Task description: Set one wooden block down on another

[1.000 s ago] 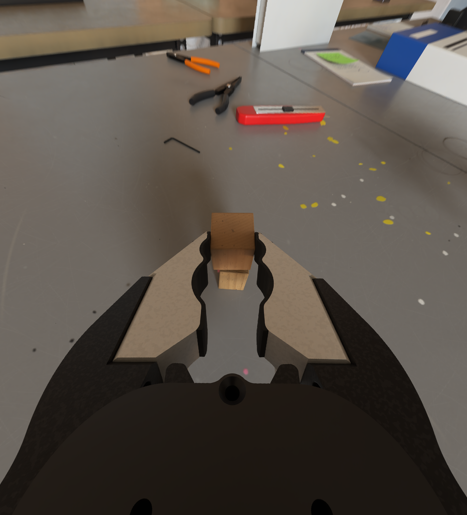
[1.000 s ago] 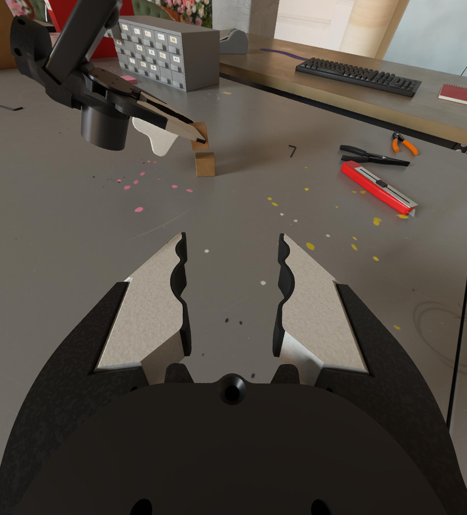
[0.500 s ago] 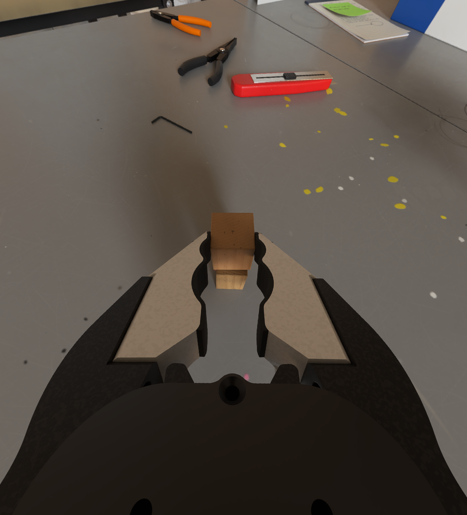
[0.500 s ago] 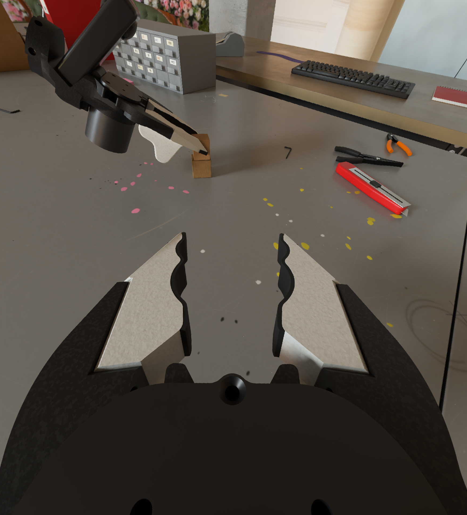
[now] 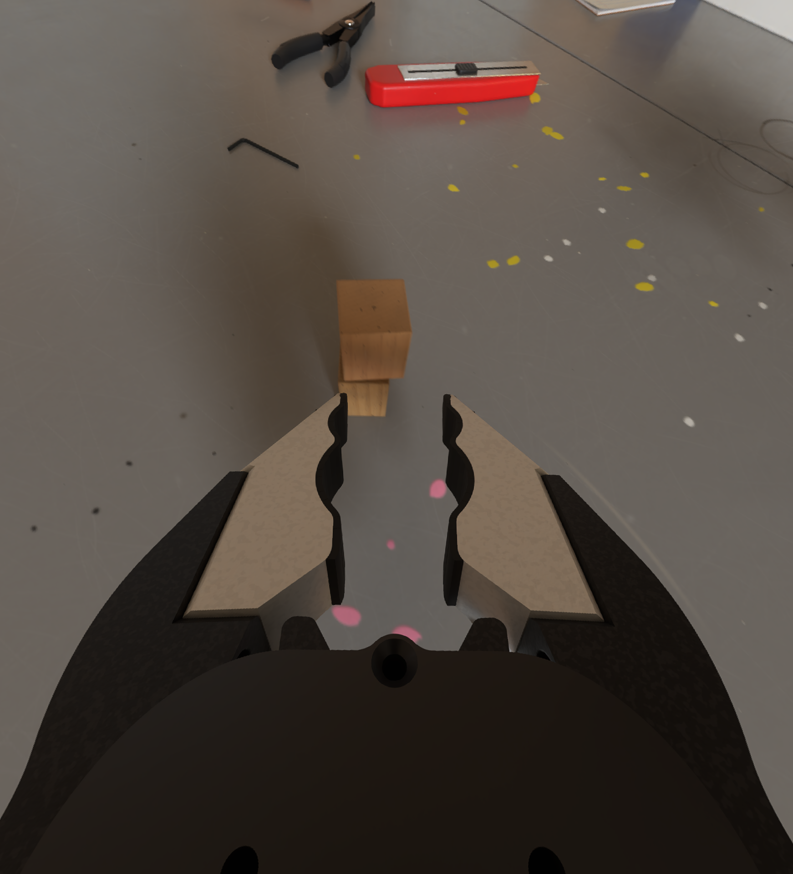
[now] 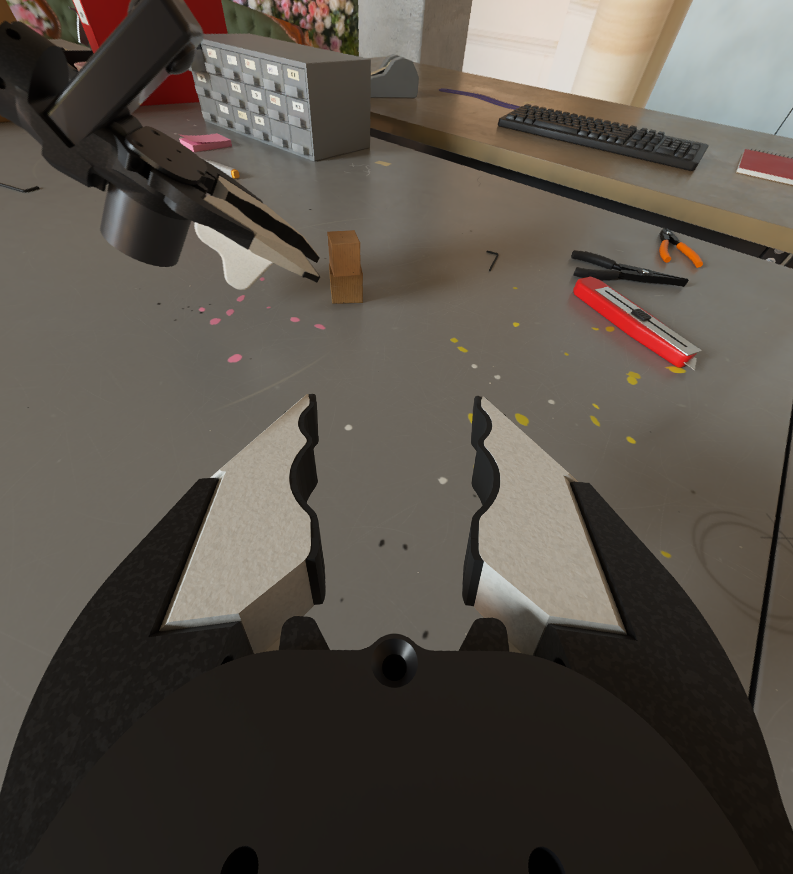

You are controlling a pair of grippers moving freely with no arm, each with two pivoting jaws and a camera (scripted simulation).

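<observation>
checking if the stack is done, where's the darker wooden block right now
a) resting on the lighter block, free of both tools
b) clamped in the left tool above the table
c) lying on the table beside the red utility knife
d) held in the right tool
a: the darker wooden block sits on the lighter block, slightly offset, while the left tool is open and clear of it, and the right tool is open and empty.

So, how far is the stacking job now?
Done: the upper block sits on the lower block, slightly offset. The left hand-held gripper is open and clear of the stack. The right hand-held gripper is open and empty. Nothing is in hand; only backing away looks left.
</observation>
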